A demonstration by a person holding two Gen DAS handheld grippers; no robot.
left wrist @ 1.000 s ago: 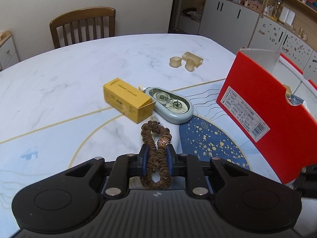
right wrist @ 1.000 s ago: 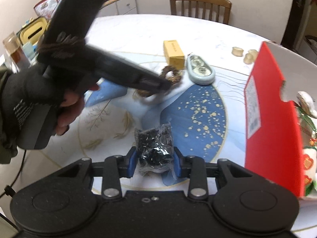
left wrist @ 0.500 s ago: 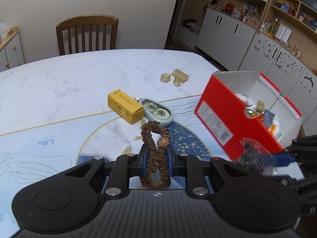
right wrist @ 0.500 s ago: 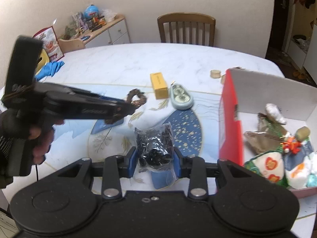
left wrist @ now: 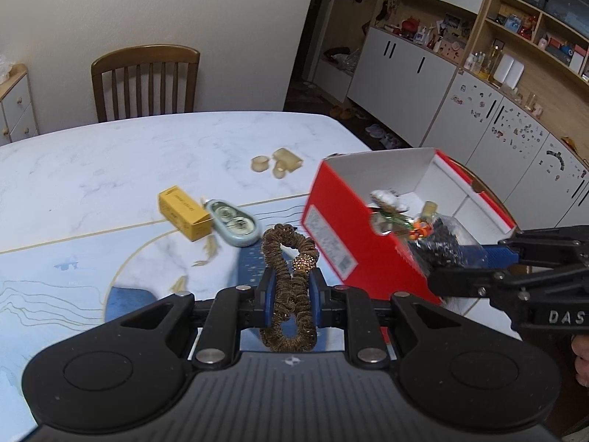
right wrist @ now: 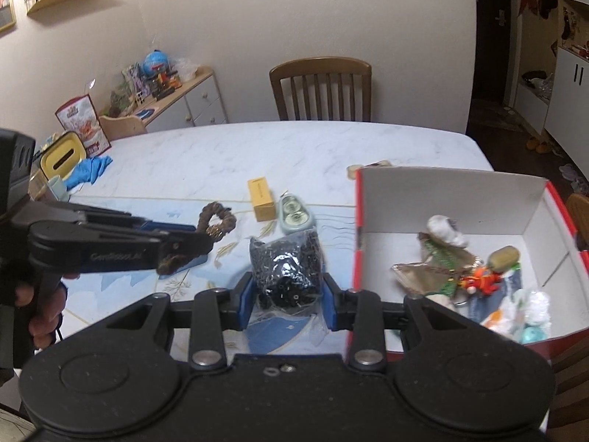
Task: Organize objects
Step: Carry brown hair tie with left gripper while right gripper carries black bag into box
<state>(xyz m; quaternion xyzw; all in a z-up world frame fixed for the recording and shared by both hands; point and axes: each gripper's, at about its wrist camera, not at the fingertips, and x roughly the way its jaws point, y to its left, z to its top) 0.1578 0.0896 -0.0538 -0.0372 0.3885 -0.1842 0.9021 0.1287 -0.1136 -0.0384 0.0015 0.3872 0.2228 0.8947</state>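
Left tongs, left wrist view: closed narrow on a brown scrunchie with a gold bead, pinched mid-loop so both ends hang free and the loop cannot slip sideways; carried in the air above the counter, just short of the red box. Same view, right edge: right tongs reaching over the near corner of the box with a clear packet of black beads — likely brought there for dropping in. Left on the counter: yellow carton touching a pale-green oval case, and three small tan pieces farther off, near the far edge. Right wrist view: right tongs clamped on the packet of black beads, gripped low on both sides with the loose plastic trailing beneath; the packet sits left of the box wall, not yet over the opening as seen from here. Red box — white inside, lid absent, already holding a mixed lot: white cloth item, gold pouch, orange figure, small cork-like cylinder, patterned bundles toward the near wall. Left tongs enter from the left, scrunchie in their grip, pointed toward the box. Judgement: both carried items are bound for the box; carton, case and tan pieces remain to be collected.
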